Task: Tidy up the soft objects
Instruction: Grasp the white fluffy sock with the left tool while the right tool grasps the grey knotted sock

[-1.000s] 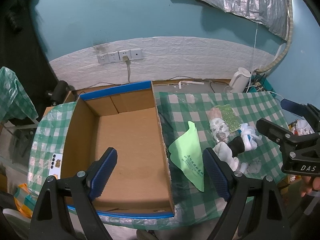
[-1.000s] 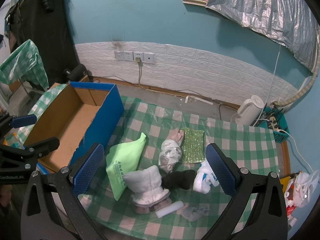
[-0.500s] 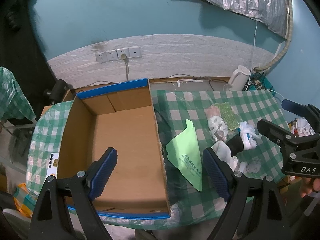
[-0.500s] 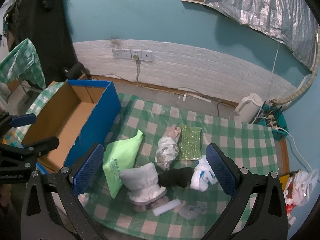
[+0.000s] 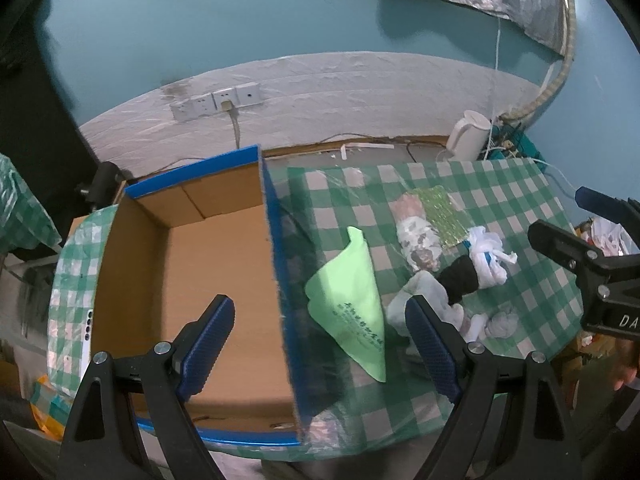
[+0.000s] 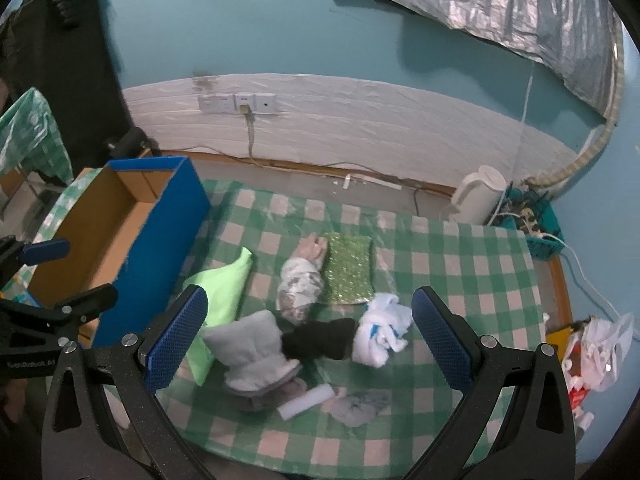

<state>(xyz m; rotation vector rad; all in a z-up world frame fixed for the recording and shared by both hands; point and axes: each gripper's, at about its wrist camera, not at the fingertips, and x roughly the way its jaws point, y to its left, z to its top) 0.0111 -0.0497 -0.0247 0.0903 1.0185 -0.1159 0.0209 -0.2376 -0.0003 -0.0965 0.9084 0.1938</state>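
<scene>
Both spread, empty claws, left gripper (image 5: 316, 344) and right gripper (image 6: 310, 338), have drifted closer over the soft pile (image 6: 320, 320) beside the empty cardboard box (image 5: 208, 264), so sorting hasn't begun

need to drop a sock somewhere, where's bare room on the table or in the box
The blue-sided cardboard box is bare inside. The green checked tablecloth is free on its right half, beyond the glittery green sponge and white crumpled cloth. Crowded: the middle, around the light green cloth, grey fleece piece and black sock.
</scene>
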